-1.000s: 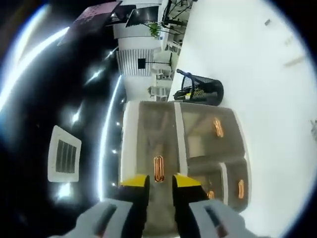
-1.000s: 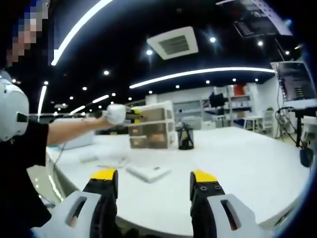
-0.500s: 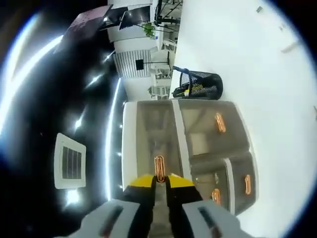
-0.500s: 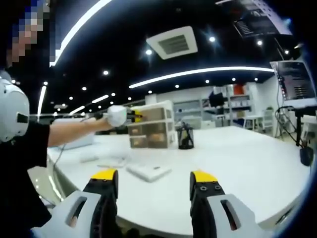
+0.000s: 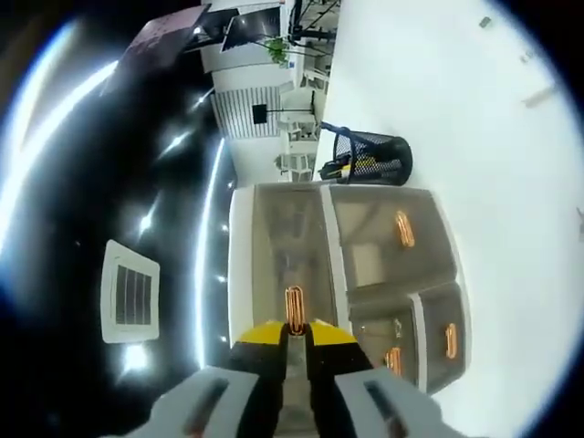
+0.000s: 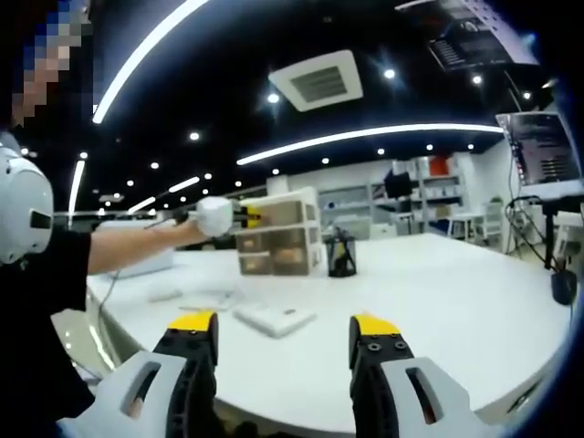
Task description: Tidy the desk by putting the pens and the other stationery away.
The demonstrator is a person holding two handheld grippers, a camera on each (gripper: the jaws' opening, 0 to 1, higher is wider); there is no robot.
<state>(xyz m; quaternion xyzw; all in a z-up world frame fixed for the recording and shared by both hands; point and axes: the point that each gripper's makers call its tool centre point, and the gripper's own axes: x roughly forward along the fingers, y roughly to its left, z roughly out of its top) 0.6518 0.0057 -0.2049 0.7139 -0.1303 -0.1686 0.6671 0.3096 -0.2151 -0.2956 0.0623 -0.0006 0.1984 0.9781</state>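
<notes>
The left gripper (image 5: 294,330) has its jaws pinched, apparently on the orange handle (image 5: 294,308) of the drawer unit (image 6: 278,235), near the desk's (image 6: 438,301) far edge. Three handles show. The right gripper (image 6: 285,328) hangs agape. One mesh pen pot (image 5: 370,160); contents blurred.

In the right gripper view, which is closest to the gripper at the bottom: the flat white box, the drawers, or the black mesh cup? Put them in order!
From the right gripper, nearest first:
1. Flat white box, lying on the table just ahead.
2. Black mesh cup and drawers, side by side farther back, cup on the right; too close to call.
</notes>
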